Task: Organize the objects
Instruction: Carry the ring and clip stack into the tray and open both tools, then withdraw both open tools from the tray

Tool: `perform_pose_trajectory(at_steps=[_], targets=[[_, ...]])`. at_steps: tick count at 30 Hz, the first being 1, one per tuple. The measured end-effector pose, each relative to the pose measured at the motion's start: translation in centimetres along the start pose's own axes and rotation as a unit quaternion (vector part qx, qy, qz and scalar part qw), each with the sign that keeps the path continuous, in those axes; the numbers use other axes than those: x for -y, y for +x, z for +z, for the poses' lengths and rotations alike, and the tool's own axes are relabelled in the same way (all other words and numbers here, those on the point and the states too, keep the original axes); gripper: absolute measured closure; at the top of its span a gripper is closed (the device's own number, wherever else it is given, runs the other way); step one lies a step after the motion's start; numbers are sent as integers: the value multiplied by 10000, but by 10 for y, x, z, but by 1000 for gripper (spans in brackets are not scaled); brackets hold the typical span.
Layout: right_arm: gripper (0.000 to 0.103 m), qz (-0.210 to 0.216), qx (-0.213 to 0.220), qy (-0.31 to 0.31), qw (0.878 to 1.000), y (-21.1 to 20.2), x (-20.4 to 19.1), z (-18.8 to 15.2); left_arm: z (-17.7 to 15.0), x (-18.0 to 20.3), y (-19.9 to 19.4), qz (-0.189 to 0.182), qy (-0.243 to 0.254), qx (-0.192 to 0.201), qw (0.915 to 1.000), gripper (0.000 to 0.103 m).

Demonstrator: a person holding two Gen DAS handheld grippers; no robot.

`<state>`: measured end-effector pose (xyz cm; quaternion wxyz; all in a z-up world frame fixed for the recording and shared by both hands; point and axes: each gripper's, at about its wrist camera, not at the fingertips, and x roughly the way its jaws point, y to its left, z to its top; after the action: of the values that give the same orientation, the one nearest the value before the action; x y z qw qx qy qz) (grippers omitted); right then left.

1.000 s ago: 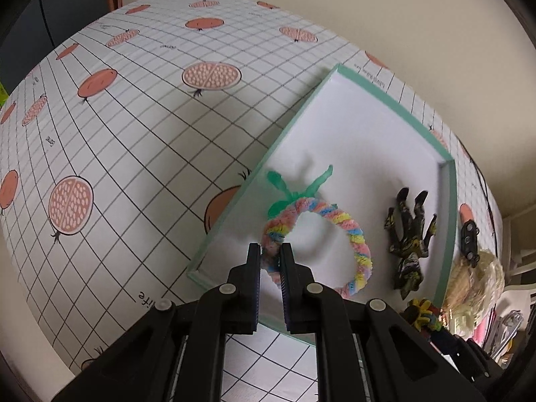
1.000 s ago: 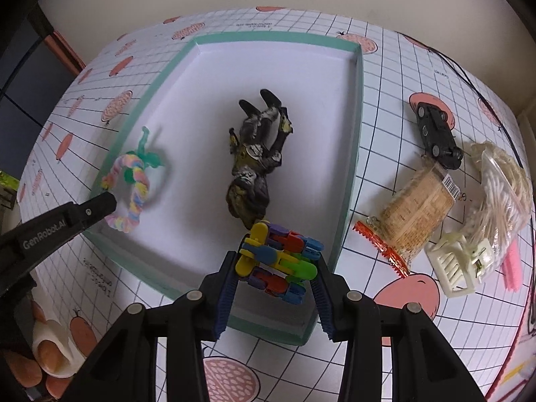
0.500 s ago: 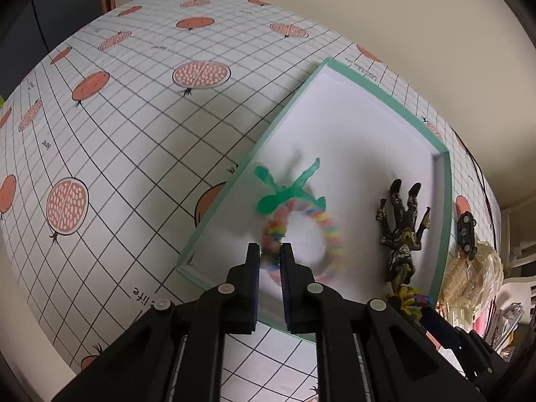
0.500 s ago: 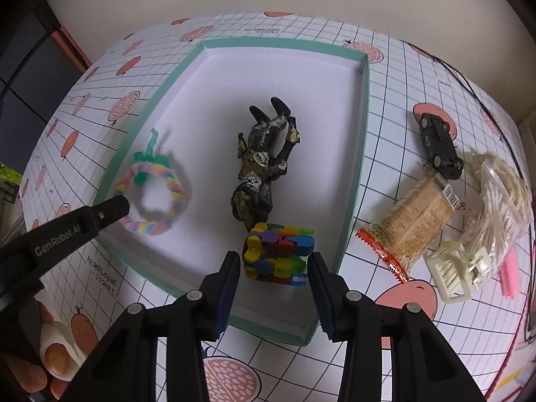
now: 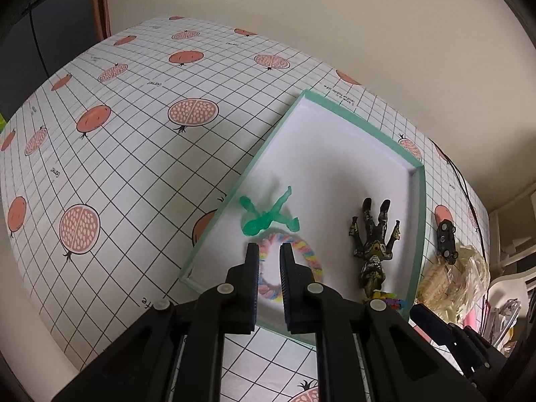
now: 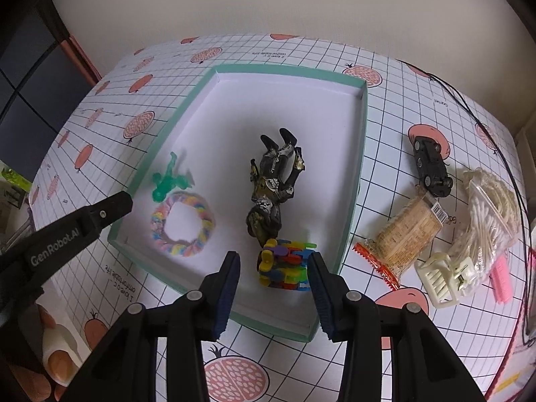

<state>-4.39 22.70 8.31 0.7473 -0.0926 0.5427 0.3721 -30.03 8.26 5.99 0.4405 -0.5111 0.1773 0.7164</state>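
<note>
Both grippers empty — left gripper (image 5: pixel 268 251) fingers slightly apart above the pastel ring (image 6: pixel 183 223), right gripper (image 6: pixel 273 276) fingers wide around the block toy (image 6: pixel 284 263), lower centre of the tray (image 6: pixel 355 181). I judge the ring soft, light — pinch its band.

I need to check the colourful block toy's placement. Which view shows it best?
The right wrist view: the colourful block toy lies whole in the tray, between the open right tongs. The left wrist view shows only a sliver behind the left tongs' frame.
</note>
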Motion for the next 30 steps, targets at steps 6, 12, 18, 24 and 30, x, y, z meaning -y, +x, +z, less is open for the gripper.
perform_pose_trajectory(at_steps=[6,12,18,24,30], targets=[[57,5,118,99,9999,-2,3,2,-1,-1,6,96,28,-133,9999,89],[48,14,271,285,9992,-5,10,5,-1,-4,6,197,7,-103,9998,56],[32,8,399,317,9987,-8,14,5,0,-5,4,247,50,-14,9997,36],[16,11,502,391,9980,-10,17,6,1,-8,2,346,6,152,9993,20],[4,10,609,435,9972,-12,21,6,1,-12,3,383,-94,197,9990,8]])
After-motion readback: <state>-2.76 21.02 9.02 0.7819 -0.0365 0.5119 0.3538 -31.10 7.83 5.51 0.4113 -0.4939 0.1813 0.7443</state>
